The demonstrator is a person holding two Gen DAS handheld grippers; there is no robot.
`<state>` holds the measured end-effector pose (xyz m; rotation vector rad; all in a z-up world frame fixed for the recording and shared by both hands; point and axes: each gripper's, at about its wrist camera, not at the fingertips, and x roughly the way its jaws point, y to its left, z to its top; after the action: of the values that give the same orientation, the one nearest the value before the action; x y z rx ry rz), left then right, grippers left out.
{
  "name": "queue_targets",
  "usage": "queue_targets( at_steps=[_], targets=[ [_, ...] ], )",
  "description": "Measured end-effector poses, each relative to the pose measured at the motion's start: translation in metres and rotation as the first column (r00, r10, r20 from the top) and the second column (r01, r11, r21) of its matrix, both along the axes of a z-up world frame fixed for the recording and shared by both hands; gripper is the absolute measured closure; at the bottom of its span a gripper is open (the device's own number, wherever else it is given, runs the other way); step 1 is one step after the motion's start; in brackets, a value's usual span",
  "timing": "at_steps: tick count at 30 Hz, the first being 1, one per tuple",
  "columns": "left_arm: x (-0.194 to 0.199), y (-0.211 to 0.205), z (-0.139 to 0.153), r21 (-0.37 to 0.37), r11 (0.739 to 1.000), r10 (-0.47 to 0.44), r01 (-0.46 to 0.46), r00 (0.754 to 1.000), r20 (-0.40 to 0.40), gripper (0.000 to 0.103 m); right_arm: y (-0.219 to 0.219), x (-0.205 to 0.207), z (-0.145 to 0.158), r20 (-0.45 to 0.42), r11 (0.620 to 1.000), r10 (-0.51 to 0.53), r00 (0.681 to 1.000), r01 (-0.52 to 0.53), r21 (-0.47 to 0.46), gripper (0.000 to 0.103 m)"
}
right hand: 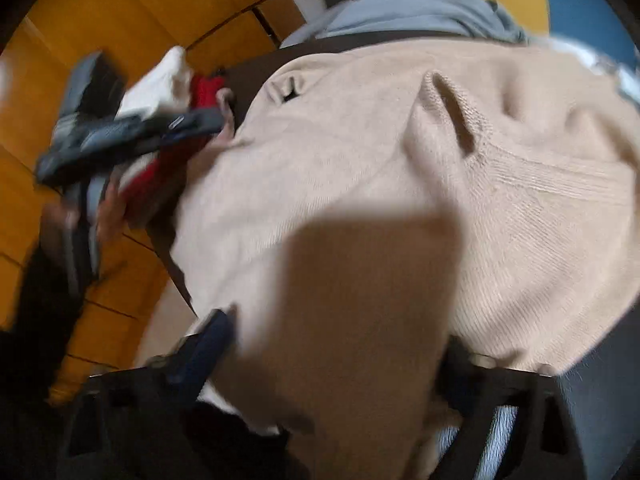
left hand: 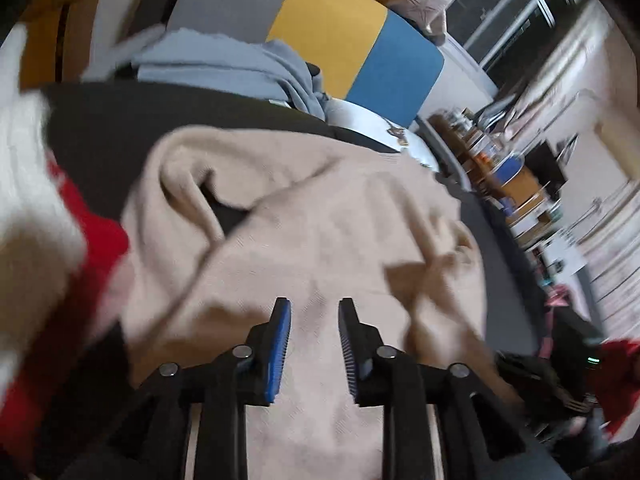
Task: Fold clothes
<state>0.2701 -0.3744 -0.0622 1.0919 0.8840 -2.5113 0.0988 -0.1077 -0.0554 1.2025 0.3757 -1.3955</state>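
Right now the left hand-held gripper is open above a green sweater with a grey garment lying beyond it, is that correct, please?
Not quite: the sweater under the open left hand-held gripper is beige, not green, as the left wrist view shows. The grey garment does lie beyond it.

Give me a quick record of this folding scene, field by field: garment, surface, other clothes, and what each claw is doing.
garment: beige knit sweater, rumpled, spread over most of the surface
surface: dark tabletop
other clothes: grey garment bunched behind the sweater; red and white garment at the sweater's left
left claw: open above the sweater, nothing between the blue pads
right claw: sweater fabric lies between its fingers; blurred, so grip cannot be told
backdrop: panel in grey, yellow and blue
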Motion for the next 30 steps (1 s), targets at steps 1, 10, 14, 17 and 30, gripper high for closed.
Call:
queue_targets(
  at_steps=[1, 10, 14, 17, 30],
  targets=[
    [-0.003, -0.002, -0.001, -0.027, 1.000, 0.000, 0.000, 1.000, 0.002, 0.070, 0.008, -0.004, 0.000, 0.020, 1.000, -0.025, 1.000, 0.025, -0.006, 0.076],
    [-0.061, -0.015, -0.052, -0.084, 0.993, -0.060, 0.084, 0.964, 0.261, 0.063, 0.108, -0.053, 0.060, 0.129, 0.939, -0.291, 0.948, 0.309, -0.155, 0.094],
    [-0.059, -0.018, -0.055, -0.062, 0.997, -0.026, 0.043, 0.967, 0.254, 0.063, 0.193, -0.077, 0.061, 0.223, 0.846, -0.488, 0.844, 0.520, -0.115, 0.094],
    [-0.050, -0.028, -0.055, 0.052, 0.999, -0.015, 0.005, 0.981, 0.194, 0.063, 0.234, -0.084, 0.014, 0.270, 0.774, -0.614, 0.742, 0.633, 0.020, 0.089],
    [-0.015, -0.015, -0.028, -0.042, 0.999, 0.001, 0.004, 0.994, 0.108, 0.062, 0.154, -0.123, 0.034, 0.045, 0.795, -0.597, 0.801, 0.598, -0.103, 0.015]
  ],
)
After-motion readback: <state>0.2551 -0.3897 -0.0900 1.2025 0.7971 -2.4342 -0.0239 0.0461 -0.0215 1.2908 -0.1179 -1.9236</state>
